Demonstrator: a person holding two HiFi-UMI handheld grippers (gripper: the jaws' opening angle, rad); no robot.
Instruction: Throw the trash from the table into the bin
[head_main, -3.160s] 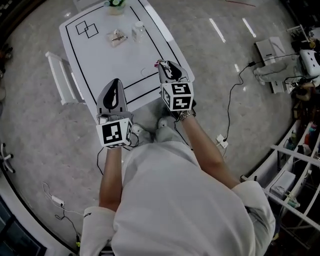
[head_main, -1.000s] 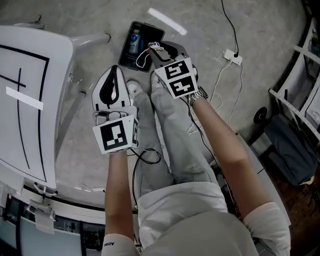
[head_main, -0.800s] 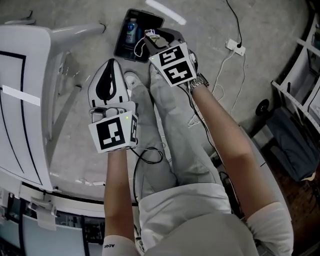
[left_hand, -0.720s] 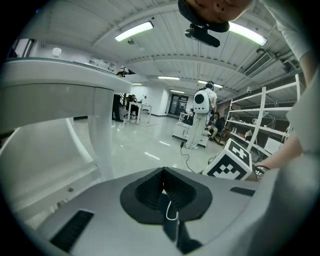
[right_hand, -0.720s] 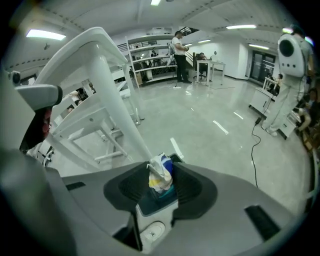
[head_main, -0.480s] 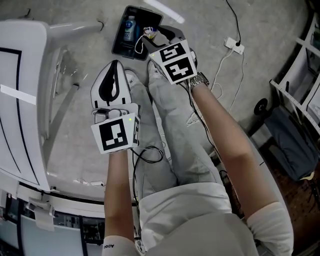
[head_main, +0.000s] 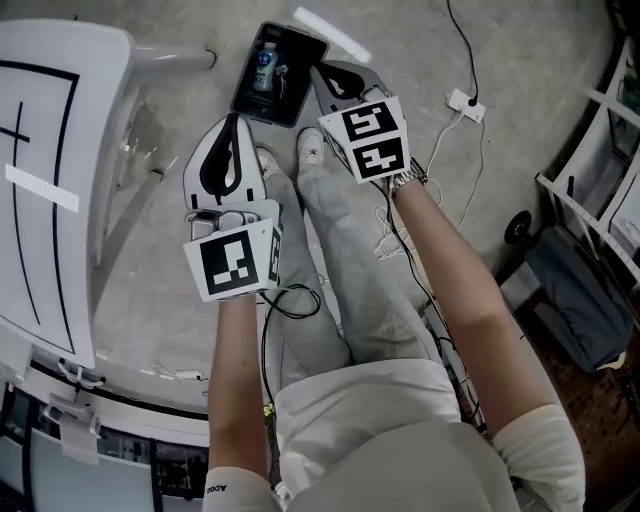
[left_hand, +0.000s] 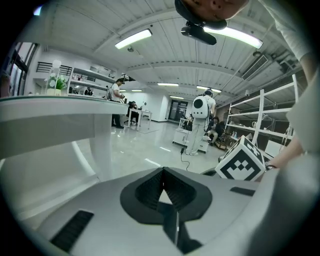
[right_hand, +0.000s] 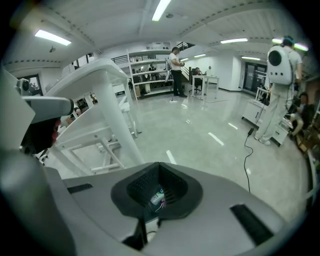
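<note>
- Right gripper (right_hand: 159, 170): jaws fully together after just closing, nothing between them.
- Seen through the small opening behind those jaws: trash (right_hand: 156, 196), a small pale piece with thin pink strands, lying lower down and clear of the pads.
- In the head view, pointing steeply down, with the tips just by the right side of the bin (head_main: 292, 100) and the marker cube (head_main: 366, 138) behind, toward the wrist.
- Left gripper (left_hand: 163, 172): jaws also pressed together and empty, only a pale bit of floor in the gap behind.
- In the head view, held beside the right one and nearer to the body, with the tips near the bin's near left corner.
- Trash already inside the bin, about the middle, just right of a bottle (head_main: 265, 68) with a blue label, also inside.
- Bin: black, rectangular, open on top, standing on the grey floor (head_main: 160, 250) just ahead of the shoes (head_main: 312, 148).
- Legs (head_main: 345, 250) in light trousers under both grippers, running toward the bin.
- White table (head_main: 40, 150) with black lines at the left, apart from the bin, one white leg of it reaching toward the bin's far left corner.
- Power strip (head_main: 462, 102) with a cable on the floor, to the right of the bin.
- Shelves (head_main: 610, 150) at the far right edge.
</note>
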